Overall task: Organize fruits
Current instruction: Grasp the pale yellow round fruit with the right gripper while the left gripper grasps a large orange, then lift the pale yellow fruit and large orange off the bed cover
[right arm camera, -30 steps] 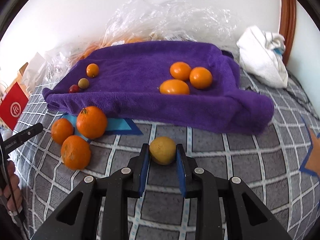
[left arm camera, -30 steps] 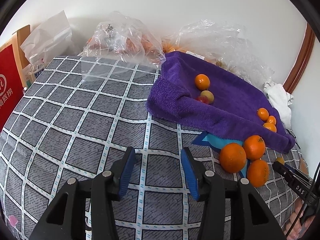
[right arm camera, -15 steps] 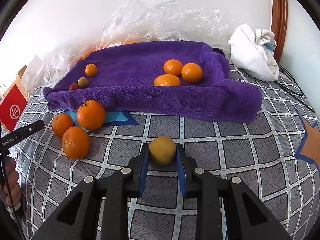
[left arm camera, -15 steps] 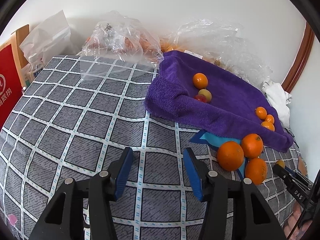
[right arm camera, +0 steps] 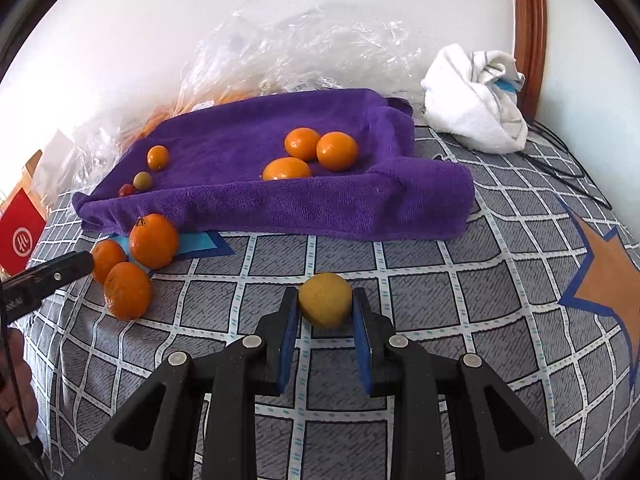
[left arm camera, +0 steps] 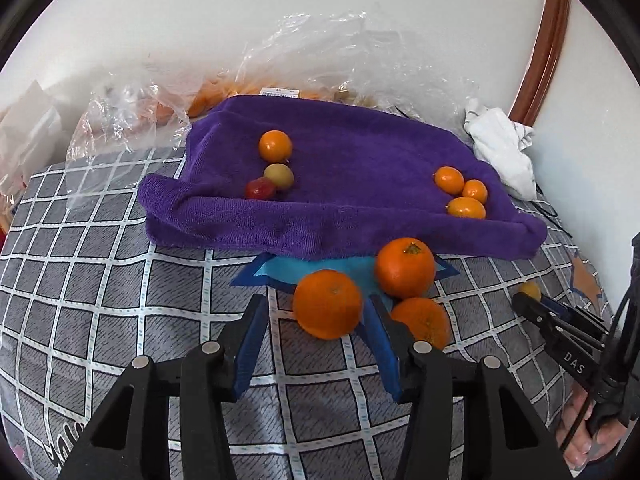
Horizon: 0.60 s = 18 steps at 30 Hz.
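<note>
Hand-held gripper hardware, both units

My left hand-held gripper and right hand-held gripper match: black angular frames, blue pads, silver screws. White "DAS" lettering marks one; a black cable trails beside my hand.

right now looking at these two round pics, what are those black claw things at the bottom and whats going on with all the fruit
Those are hand-held grippers, one in each of a person's hands, each with a fisheye camera looking along its two blue-padded fingers. One picture is from the left gripper, the other from the right gripper.

The surface is a grey checked cover. On it lies a purple towel holding several small orange fruits, plus one greenish and one red one. Three bigger oranges sit in front of the towel, with plastic bags behind it and a white cloth to the side.

The right gripper is shut on a yellow fruit. The left gripper is open and holds nothing; the nearest orange lies just ahead of its fingers.
</note>
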Motion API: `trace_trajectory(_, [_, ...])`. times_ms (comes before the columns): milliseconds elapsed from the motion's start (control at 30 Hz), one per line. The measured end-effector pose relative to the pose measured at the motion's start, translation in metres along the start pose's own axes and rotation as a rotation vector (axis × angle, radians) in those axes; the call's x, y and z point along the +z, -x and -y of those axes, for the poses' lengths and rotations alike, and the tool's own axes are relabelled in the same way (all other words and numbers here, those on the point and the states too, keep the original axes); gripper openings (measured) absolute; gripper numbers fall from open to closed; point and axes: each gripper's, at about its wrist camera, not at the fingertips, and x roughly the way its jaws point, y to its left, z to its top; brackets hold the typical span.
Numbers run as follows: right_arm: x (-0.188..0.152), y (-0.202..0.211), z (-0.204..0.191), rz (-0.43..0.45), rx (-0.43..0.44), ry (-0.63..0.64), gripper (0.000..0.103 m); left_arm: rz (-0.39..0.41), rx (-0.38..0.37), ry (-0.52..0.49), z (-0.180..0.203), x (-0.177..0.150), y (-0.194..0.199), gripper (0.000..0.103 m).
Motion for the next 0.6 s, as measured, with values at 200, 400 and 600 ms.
trace_trajectory(200, [-0.001,-0.003,-0.005,-0.006,-0.008,0.025,0.026,-0.036,0.004,0.031,0.002,0.000,-0.018,0.047])
trace_trajectory(400, [-0.002,-0.005,-0.014,-0.020,-0.005,0.090,0.026,-0.036,-0.017,0.034,-0.005,-0.004,-0.005,0.037])
trace_trajectory(600, [-0.003,-0.006,-0.016,-0.024,-0.001,0.094,0.026,-0.010,0.111,0.045,-0.035,-0.017,0.020,0.037])
